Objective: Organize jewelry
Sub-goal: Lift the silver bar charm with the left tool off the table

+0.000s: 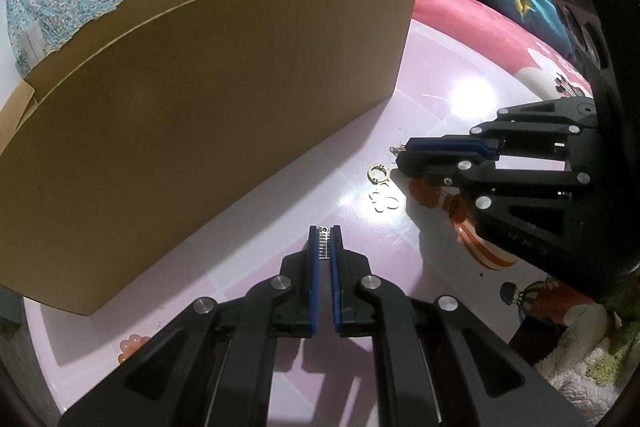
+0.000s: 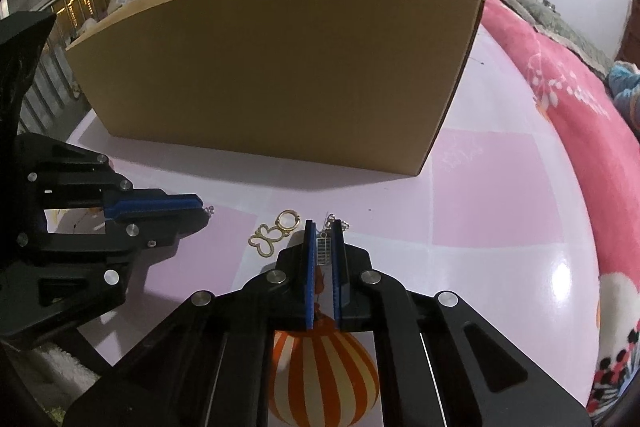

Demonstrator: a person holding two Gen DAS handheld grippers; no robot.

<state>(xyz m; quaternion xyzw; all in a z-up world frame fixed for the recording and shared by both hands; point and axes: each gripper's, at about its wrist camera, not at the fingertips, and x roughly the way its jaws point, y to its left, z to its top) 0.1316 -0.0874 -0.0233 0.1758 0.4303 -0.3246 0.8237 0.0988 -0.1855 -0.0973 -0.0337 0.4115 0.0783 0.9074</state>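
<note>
**Mia:** What is in the left gripper (image 1: 325,233)?

**Tom:** A tiny silver earring (image 1: 325,245) with little bars like a ladder. The two blue pads are pressed together on it. Only its top pokes out past the tips.

**Mia:** And the right gripper (image 2: 324,227)?

**Tom:** It pinches one too, a small silver earring with a chain (image 2: 325,247). The claw is closed on it. The thin chain sticks out past the tips. I cannot see its end well.

**Mia:** Is anything lying loose?

**Tom:** Yes, a gold butterfly earring (image 2: 276,233). It lies flat on the pink table (image 2: 492,187), between the two grippers and touching neither. It is in front of the cardboard box (image 2: 276,75), nearer the box's left end in the right camera.

**Mia:** In the left camera the butterfly looks white.

**Tom:** The light shines on it there, so only its gold ring shows well.

**Mia:** What is inside the box?

**Tom:** I cannot tell. Its tall front wall hides the inside. The back edge looks torn. It stands toward the far edge of the table.

**Mia:** What is that orange thing under the right gripper?

**Tom:** A striped balloon picture (image 2: 324,375) on the table. The gripper covers part of it.

**Mia:** And past the right edge of the table?

**Tom:** A pink blanket (image 2: 580,115). The picture cuts it off.
</note>
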